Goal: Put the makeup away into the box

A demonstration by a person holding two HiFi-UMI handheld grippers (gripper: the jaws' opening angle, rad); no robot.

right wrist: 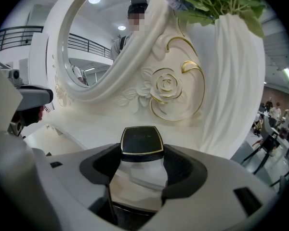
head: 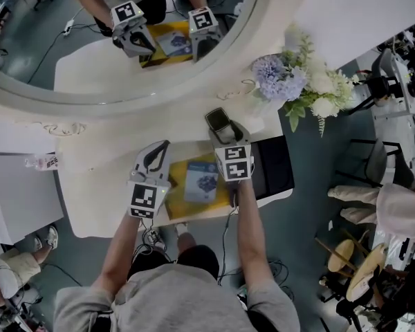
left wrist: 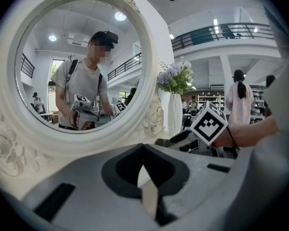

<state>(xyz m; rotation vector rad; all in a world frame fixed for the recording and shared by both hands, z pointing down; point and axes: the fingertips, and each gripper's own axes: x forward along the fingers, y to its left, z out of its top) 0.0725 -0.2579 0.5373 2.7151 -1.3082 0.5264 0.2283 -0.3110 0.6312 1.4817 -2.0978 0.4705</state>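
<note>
At a white vanity surface (head: pixel 97 192) under a round mirror (head: pixel 28 92), we work with one claw to each side of the box. On the left, our left claw (head: pixel 160 151) hovers low over the surface just beside the yellow box (head: pixel 178 189). Its jaws are drawn together with nothing between them, and only a sliver of pale surface shows through the gap. We judge it waits there to steady the box or to take the next piece.

The box lies open between the two claws at the near edge, with a blue-and-white printed card (head: pixel 200 180) already lying in it. That spot looks chosen to keep each carry short.

To the right, our right claw (right wrist: pixel 142 170) reaches just past the box's far end toward the mirror's base. Its jaws stand wide because a wide thing fills them: a black compact with a gold rim (right wrist: pixel 140 140), gripped by its two sides with the lid tilted up toward the mirror. The compact, then, is in the claw and not yet in the box.

Farther right, a white draped vase of lilac and white flowers (head: pixel 297 81) stands well clear of the box. By our reading, the compact needs only a short pull back toward us and a lowering into the box.
</note>
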